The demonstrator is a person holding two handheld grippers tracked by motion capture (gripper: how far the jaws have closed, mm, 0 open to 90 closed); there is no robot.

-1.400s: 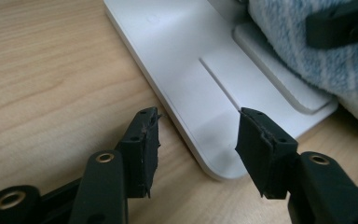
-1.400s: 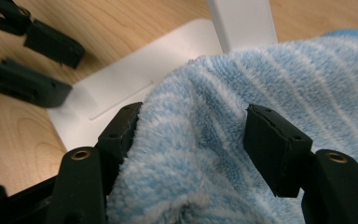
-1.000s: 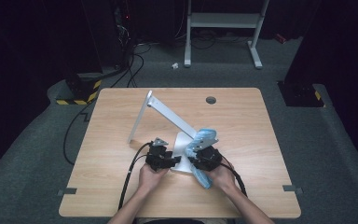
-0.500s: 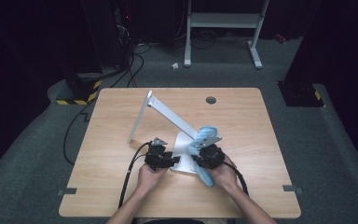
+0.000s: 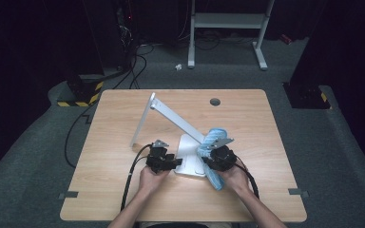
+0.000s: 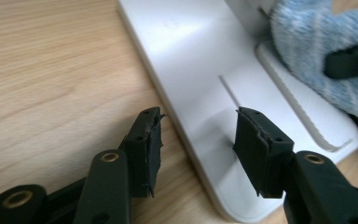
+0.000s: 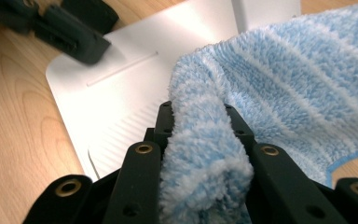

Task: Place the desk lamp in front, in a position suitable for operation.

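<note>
With the right gripper (image 7: 198,126) clamped on the blue cloth (image 7: 279,88) lying over the white lamp base (image 6: 200,60), wipe with steady strokes while the open left gripper (image 6: 198,140), straddling the base's edge, steadies it.

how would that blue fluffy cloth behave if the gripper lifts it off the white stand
Probably floppy: the blue cloth bunches into a thick fold between the right gripper jaws and drapes over the white stand. Likely light for its size, since it is plush pile. Its fuzzy surface should grip the pads rather than slip, though loose ends would dangle.
</note>
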